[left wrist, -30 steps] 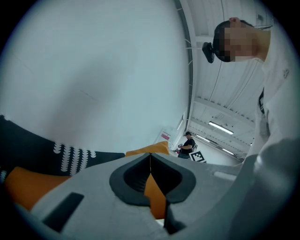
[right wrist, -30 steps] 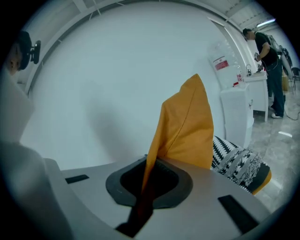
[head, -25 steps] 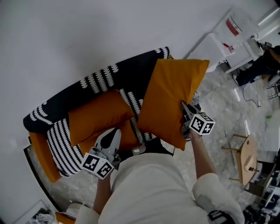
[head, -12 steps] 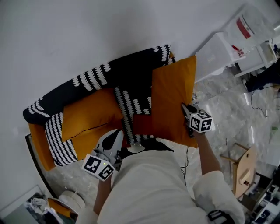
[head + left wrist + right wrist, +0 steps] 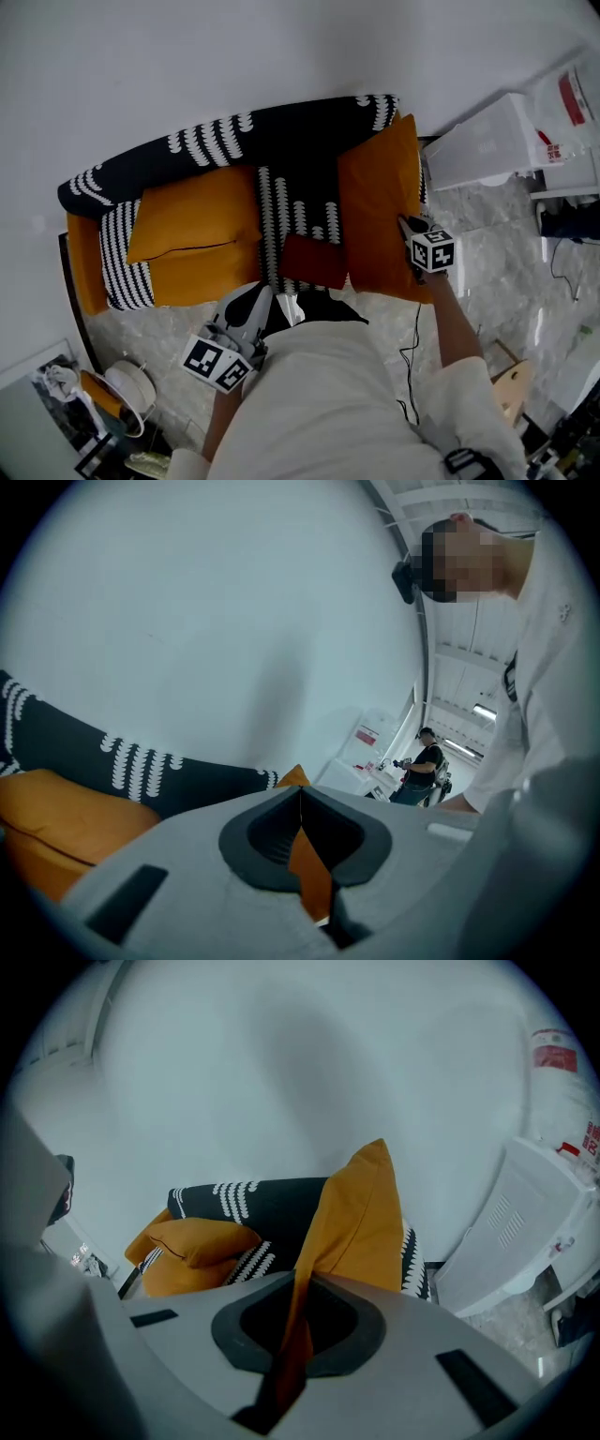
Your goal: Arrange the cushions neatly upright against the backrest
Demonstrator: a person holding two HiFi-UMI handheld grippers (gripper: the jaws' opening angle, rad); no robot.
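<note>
A sofa (image 5: 281, 141) with a black-and-white patterned cover runs across the head view. One orange cushion (image 5: 192, 225) lies on its left seat, resting against the backrest. A second orange cushion (image 5: 380, 202) stands on edge at the sofa's right end, reaching up to the backrest. My right gripper (image 5: 405, 225) is shut on that cushion's near edge, and the fabric runs between the jaws in the right gripper view (image 5: 298, 1288). My left gripper (image 5: 262, 292) hovers shut in front of the seat's front edge and holds nothing. In the left gripper view a sliver of orange shows through its jaw slit (image 5: 300, 799).
A white cabinet (image 5: 487, 141) stands just right of the sofa. A round white appliance (image 5: 127, 394) sits on the marble floor at lower left, a wooden stool (image 5: 511, 384) at lower right. A cable (image 5: 412, 347) trails on the floor. A person (image 5: 427, 761) stands far off.
The right gripper has brought the held cushion down from mid-air to the sofa's right end, where it stands narrower and more upright. The left gripper drifted back off the seat.
</note>
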